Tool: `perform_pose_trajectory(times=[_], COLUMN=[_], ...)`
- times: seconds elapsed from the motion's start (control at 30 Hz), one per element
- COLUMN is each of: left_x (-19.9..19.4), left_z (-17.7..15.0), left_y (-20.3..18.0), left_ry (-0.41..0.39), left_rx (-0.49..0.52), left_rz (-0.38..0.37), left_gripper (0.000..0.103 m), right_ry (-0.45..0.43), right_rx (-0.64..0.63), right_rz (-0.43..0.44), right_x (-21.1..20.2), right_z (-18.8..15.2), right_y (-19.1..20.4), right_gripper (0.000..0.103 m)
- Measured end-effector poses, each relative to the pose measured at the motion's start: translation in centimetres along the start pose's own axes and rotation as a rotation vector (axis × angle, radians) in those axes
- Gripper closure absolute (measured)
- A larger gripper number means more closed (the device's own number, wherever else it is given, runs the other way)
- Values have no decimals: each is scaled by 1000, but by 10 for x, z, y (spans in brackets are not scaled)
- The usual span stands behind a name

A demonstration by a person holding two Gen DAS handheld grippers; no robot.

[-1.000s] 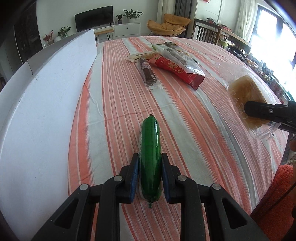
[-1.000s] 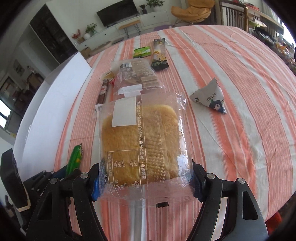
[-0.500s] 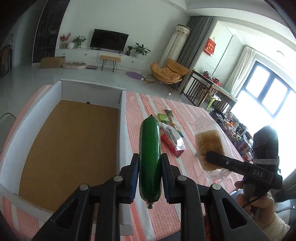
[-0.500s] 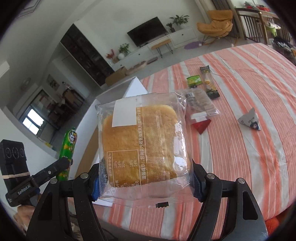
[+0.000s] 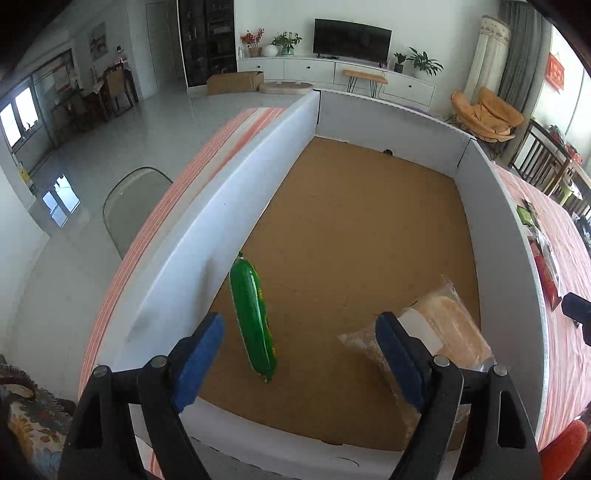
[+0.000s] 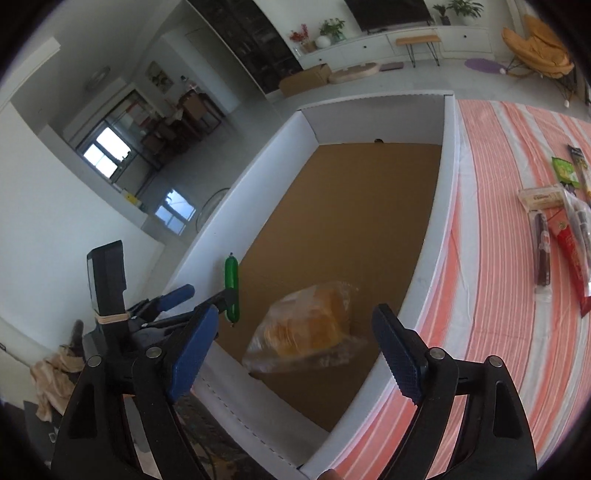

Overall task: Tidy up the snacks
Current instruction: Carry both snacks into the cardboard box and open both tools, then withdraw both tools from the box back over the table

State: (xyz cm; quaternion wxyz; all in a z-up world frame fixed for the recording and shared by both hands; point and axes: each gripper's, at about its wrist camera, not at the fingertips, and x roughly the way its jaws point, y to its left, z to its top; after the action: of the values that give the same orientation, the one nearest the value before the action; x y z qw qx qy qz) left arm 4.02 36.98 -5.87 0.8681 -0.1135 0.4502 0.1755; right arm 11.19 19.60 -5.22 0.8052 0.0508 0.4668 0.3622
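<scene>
Cardboard-floored box (image 5: 369, 236), glossy sausage (image 5: 253, 314), perhaps airborne

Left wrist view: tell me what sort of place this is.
Most likely a home living and dining room: a TV on a low white cabinet, an orange lounge chair, and a striped tablecloth.

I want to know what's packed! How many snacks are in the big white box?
2: a green sausage-shaped pack by the white cardboard box's left wall, and a clear bag of golden bread nearer its right wall.
</scene>
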Motion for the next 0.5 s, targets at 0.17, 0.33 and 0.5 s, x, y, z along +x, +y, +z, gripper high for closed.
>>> perform_pose_trajectory(times=[0.17,0.33,0.5], left_x=[-2,-9,-11], left_z=[4,3,5], left_y=[-7,-25,-52], left_ry=[-73,-123,-116], left_rx=[-15,13,92], left_rz=[-103,-189,-216], left_gripper=[19,19,19], right_ry=[-88,-160,-146], right_rx=[-18,-15,96], right_rz=[-96,-370,-515], right_x=[-27,-54,-76], right_z=[-19,-56,-102], right_y=[-32,-93,-165], right_gripper=[15,15,15])
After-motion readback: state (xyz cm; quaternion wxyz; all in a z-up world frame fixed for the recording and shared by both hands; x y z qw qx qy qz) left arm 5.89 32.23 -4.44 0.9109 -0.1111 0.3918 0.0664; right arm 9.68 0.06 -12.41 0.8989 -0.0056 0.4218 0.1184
